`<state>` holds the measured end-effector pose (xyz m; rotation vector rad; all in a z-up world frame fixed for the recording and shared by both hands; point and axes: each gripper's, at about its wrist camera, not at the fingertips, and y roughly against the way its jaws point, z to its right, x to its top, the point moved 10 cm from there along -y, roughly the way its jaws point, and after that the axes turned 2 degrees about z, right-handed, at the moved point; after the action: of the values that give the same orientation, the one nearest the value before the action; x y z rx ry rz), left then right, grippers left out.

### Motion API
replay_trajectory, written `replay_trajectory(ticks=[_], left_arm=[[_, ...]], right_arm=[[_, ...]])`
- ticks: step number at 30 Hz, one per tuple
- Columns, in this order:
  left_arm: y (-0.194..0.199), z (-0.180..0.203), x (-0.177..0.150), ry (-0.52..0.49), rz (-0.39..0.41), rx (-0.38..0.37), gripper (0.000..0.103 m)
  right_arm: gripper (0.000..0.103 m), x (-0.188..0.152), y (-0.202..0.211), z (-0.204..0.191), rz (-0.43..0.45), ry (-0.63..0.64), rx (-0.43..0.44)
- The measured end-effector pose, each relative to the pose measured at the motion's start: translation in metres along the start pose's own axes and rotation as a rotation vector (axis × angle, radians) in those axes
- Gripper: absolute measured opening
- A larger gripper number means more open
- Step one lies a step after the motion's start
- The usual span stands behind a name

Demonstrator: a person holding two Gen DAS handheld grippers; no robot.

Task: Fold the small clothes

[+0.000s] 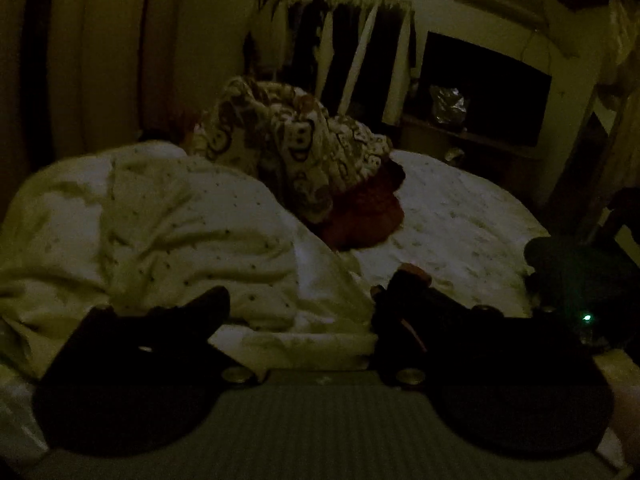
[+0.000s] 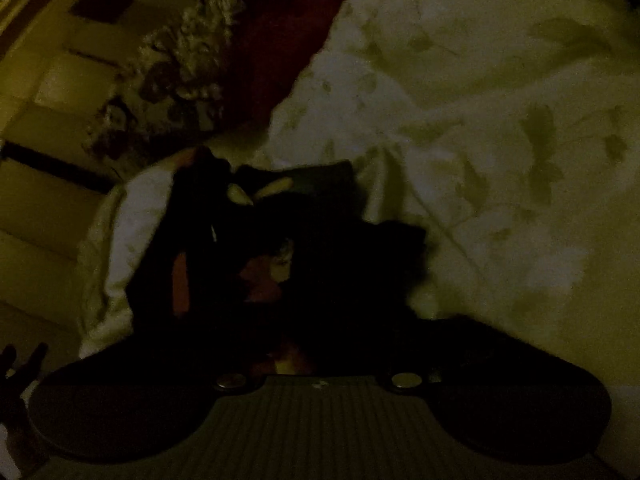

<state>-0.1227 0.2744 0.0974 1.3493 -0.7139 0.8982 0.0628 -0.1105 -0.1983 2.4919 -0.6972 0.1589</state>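
Working in very dim light, the person is operating over a bed covered with a pale leaf-print sheet. The left gripper is hanging with its jaws wide apart and nothing between them; a dotted white duvet is lying just beyond its fingers. The right gripper is showing its jaws drawn close, apparently around a small dark garment with pale markings that is resting on the sheet; whether the pads are pressing on it cannot be told in the dark. A patterned cloth and a red item are heaped further up the bed.

Judged from this, the step in hand is picking up or repositioning the dark garment before a fold. The next move is calling for spreading it flat on bare sheet, with the free left jaws taking an opposite edge.
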Motion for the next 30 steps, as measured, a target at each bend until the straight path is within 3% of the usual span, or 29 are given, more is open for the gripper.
replay_trajectory(ticks=[2,5,8,11,13,15,20,22,25,27,28,30], left_arm=[[-0.013,0.006,-0.010,0.009,-0.037,-0.026,0.103],[-0.051,0.017,-0.036,0.053,-0.122,-0.067,0.103],[-0.077,0.031,-0.047,0.053,-0.157,-0.089,0.103],[-0.082,0.041,-0.038,0.045,-0.118,-0.125,0.103],[-0.084,0.045,-0.029,0.035,-0.081,-0.127,0.103],[-0.088,0.047,-0.024,0.014,-0.070,-0.113,0.103],[-0.109,0.063,-0.030,0.000,-0.116,-0.163,0.103],[-0.122,0.077,-0.030,0.014,-0.134,-0.213,0.103],[-0.138,0.115,-0.038,-0.027,-0.180,-0.346,0.099],[-0.147,0.141,-0.050,-0.168,-0.201,-0.362,0.095],[-0.153,0.147,-0.057,-0.243,-0.199,-0.326,0.092],[-0.163,0.139,-0.067,-0.356,-0.187,-0.155,0.091]], right_arm=[[0.025,0.006,0.008,-0.010,0.054,0.038,0.000],[0.022,0.005,0.015,-0.047,0.103,0.203,-0.007],[0.022,-0.002,0.024,-0.107,0.126,0.354,0.075],[0.022,-0.026,0.015,-0.172,0.068,0.560,0.150],[0.022,-0.047,-0.004,-0.198,-0.008,0.626,0.194],[0.029,-0.071,-0.030,-0.208,-0.085,0.634,0.211],[0.080,-0.107,-0.054,-0.198,-0.182,0.653,0.203],[0.091,-0.110,-0.046,-0.199,-0.182,0.659,0.229],[0.093,-0.107,-0.028,-0.203,-0.180,0.624,0.288],[0.092,-0.102,-0.012,-0.197,-0.183,0.601,0.279],[0.092,-0.100,-0.003,-0.192,-0.183,0.603,0.258],[0.092,-0.090,0.012,-0.174,-0.158,0.588,0.196]])
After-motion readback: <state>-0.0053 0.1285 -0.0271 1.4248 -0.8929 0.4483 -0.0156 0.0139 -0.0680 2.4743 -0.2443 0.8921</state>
